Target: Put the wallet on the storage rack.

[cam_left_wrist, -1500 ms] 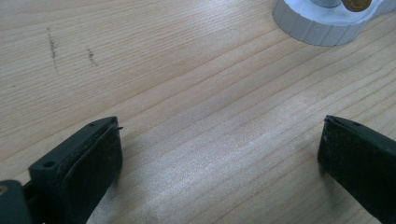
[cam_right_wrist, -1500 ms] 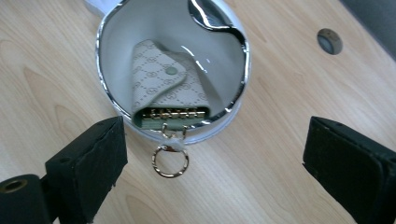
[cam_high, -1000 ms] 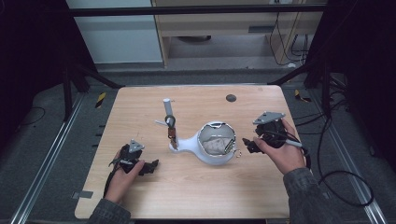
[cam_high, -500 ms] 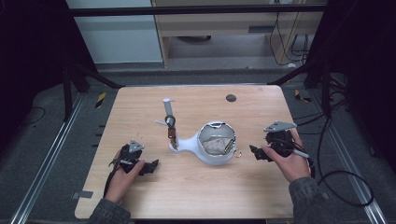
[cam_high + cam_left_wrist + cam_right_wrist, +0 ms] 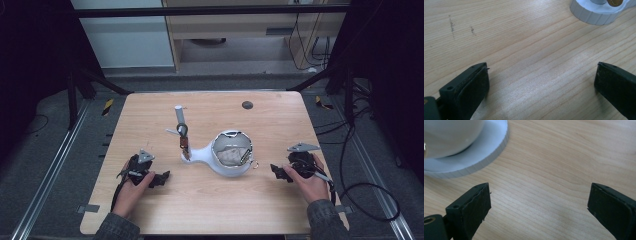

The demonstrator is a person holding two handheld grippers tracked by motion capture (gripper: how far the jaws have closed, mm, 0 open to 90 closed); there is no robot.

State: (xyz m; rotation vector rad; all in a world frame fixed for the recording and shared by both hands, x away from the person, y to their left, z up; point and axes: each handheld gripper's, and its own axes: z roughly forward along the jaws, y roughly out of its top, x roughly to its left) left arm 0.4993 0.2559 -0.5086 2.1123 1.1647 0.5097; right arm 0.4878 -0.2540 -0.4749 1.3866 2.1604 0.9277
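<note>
Now I am seeing the right gripper (image 5: 278, 172) drawing back from the white stand (image 5: 227, 155): a second ago it was sitting close against the bowl's right side and farther up the tabletop (image 5: 150, 115), half a second ago it was already sliding outward, and at this moment it is resting well apart from the bowl, nearer the right edge and closer to my near edge. I am reading that as a release finished and a retreat, so the work on the stand looks done or paused on that side.

The stand itself is sitting around the middle of the tabletop, its round bowl holding something pale and crumpled that I cannot identify, its narrow end running left to a small base under an upright grey post (image 5: 179, 116) with a dark ring and a brownish piece (image 5: 184, 143) hanging by it.

In the right gripper view the jaws are standing wide apart over bare wood with nothing between them, the stand's ribbed rim (image 5: 481, 152) lying off to the upper left. The left gripper (image 5: 159, 179) is lying low near the near left corner, unmoved across the second, its jaws likewise spread and empty, pointing toward the stand's small base (image 5: 596, 15). Both hands are lying flat, forearms coming in from the near edge.
</note>
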